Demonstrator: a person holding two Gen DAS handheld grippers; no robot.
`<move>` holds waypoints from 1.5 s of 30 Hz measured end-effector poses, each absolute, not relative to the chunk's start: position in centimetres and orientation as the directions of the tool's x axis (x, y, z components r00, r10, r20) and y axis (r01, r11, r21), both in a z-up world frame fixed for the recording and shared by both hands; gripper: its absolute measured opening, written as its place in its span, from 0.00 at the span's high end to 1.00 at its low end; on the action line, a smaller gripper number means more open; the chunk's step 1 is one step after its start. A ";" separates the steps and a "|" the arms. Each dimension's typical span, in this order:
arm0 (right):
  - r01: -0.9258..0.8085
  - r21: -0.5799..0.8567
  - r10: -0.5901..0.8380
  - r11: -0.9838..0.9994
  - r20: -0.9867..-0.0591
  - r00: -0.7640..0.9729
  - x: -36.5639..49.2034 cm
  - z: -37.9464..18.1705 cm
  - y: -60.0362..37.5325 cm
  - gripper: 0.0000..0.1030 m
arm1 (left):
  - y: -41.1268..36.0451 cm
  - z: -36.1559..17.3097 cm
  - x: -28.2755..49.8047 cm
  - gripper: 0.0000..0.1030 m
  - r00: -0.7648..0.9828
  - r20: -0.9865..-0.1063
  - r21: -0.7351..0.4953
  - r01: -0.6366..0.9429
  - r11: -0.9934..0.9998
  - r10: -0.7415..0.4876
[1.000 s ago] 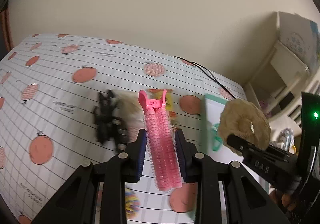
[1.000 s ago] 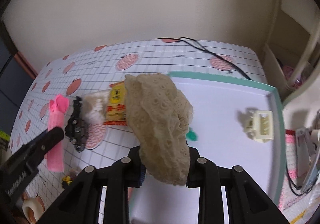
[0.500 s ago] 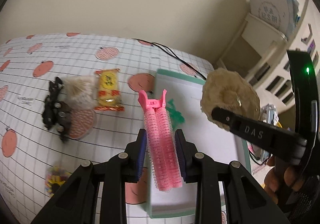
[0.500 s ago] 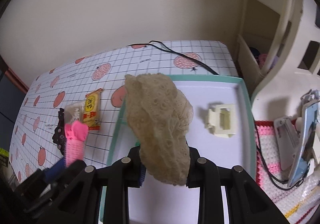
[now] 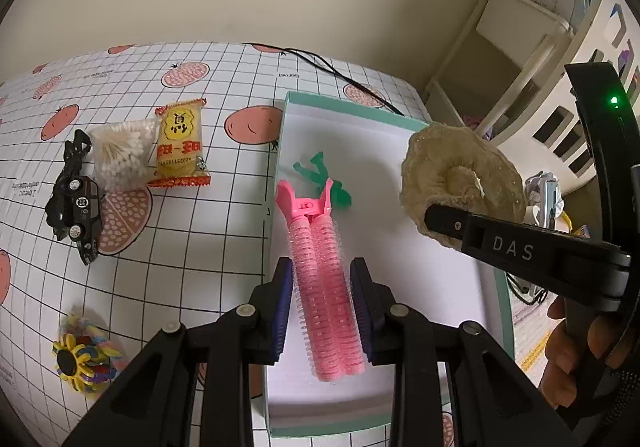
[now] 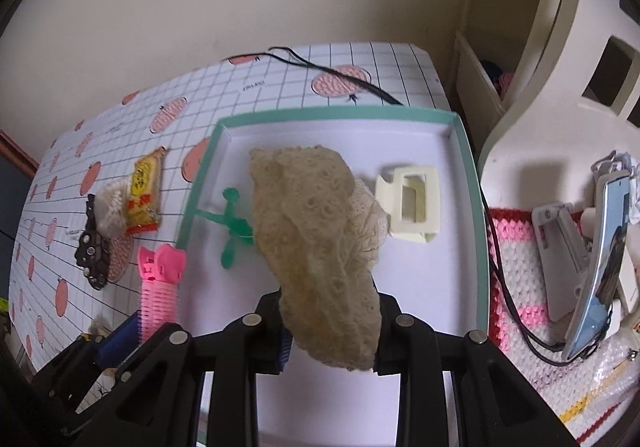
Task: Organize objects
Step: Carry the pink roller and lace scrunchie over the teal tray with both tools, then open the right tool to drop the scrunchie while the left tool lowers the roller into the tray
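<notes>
My left gripper point(image 5: 322, 289) is shut on a pink hair-roller clip point(image 5: 320, 271), held over the left part of a shallow white tray with a teal rim point(image 5: 290, 103). In the right wrist view the same pink clip point(image 6: 160, 279) shows at the tray's left edge. My right gripper point(image 6: 330, 323) is shut on a beige lace scrunchie point(image 6: 320, 239), above the middle of the tray point(image 6: 474, 207). The scrunchie point(image 5: 460, 179) hangs over the tray's right side in the left wrist view. In the tray lie a green hair clip point(image 6: 232, 225) and a cream claw clip point(image 6: 412, 207).
Left of the tray on the gridded cloth lie a yellow snack packet point(image 5: 180, 145), a bag of cotton swabs point(image 5: 120, 153), a black claw clip point(image 5: 74, 199) and colourful hair ties point(image 5: 82, 351). A black cable point(image 5: 332, 67) runs behind. A phone point(image 6: 600, 267) and shelving stand to the right.
Both grippers have moved to the right and forward over the tray, each still holding its item. The snack packet and black clip have slid to the left of both views.
</notes>
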State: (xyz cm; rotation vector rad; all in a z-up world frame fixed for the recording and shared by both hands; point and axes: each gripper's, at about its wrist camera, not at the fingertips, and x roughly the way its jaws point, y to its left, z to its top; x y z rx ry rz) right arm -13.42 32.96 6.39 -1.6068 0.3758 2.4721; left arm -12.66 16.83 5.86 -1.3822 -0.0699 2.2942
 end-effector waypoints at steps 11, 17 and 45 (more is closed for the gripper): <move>-0.302 0.115 0.010 -0.946 -0.924 -0.383 -13.2 5.8 33.9 0.62 | 17.5 5.2 -12.7 0.70 -0.357 -0.839 -0.280 -0.364 -0.888 0.411; -0.293 0.114 0.009 -0.949 -0.922 -0.387 -13.3 5.9 33.8 0.49 | 17.4 5.1 -12.7 0.69 -0.352 -0.839 -0.287 -0.363 -0.887 0.415; -0.267 0.112 0.007 -0.957 -0.913 -0.408 -13.4 6.5 33.1 0.39 | 13.8 5.6 -14.2 0.45 -0.417 -0.829 -0.311 -0.209 -0.927 0.372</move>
